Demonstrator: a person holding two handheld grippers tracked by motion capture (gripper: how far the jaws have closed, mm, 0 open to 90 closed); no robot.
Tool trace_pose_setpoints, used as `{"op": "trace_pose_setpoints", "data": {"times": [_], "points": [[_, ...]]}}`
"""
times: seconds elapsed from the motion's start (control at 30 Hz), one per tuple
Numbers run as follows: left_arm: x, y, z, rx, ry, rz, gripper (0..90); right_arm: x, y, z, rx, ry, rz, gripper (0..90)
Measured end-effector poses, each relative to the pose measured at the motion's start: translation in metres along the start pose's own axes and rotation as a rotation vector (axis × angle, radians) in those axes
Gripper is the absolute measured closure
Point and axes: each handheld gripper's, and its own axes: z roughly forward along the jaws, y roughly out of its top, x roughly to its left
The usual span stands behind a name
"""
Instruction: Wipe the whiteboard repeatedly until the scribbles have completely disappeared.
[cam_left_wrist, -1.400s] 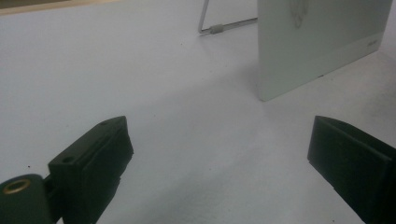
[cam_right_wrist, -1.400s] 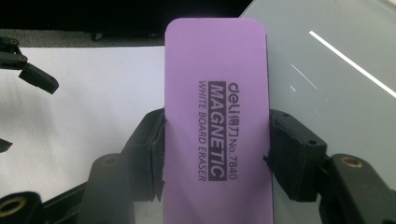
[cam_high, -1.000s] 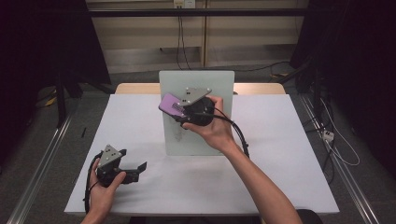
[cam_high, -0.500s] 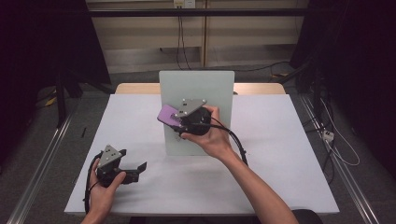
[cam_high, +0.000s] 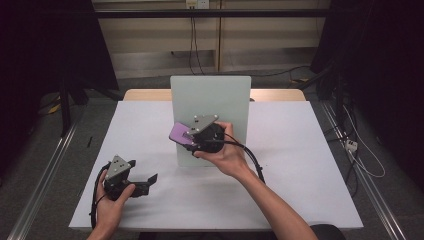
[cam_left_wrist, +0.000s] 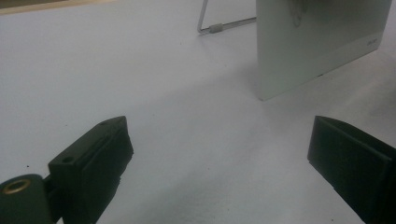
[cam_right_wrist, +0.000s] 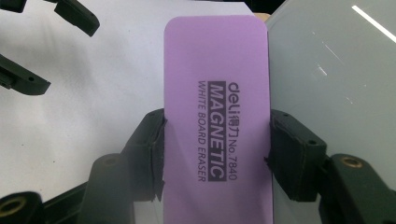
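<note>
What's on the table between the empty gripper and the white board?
Nothing: in the left gripper view, bare white table lies between the open left gripper and the whiteboard.

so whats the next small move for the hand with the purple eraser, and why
Probably press the eraser's face flat on the whiteboard and start a wiping stroke. The right gripper is clamped on the purple magnetic whiteboard eraser, which sits at the left edge of the standing whiteboard, partly over its face. The left gripper rests open on the white table, away from the board.
</note>
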Motion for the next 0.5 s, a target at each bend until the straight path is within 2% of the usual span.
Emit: {"op": "trace_pose_setpoints", "data": {"times": [0.13, 0.5], "points": [[0.000, 0.000, 0.000, 0.001, 0.000, 0.001, 5.8, -0.002, 0.003, -0.002, -0.001, 0.002, 0.008, 41.8], [0.001, 0.000, -0.001, -0.003, 0.000, -0.001, 5.8, -0.022, 0.025, -0.023, -0.053, -0.076, 0.014, 41.7]]}}
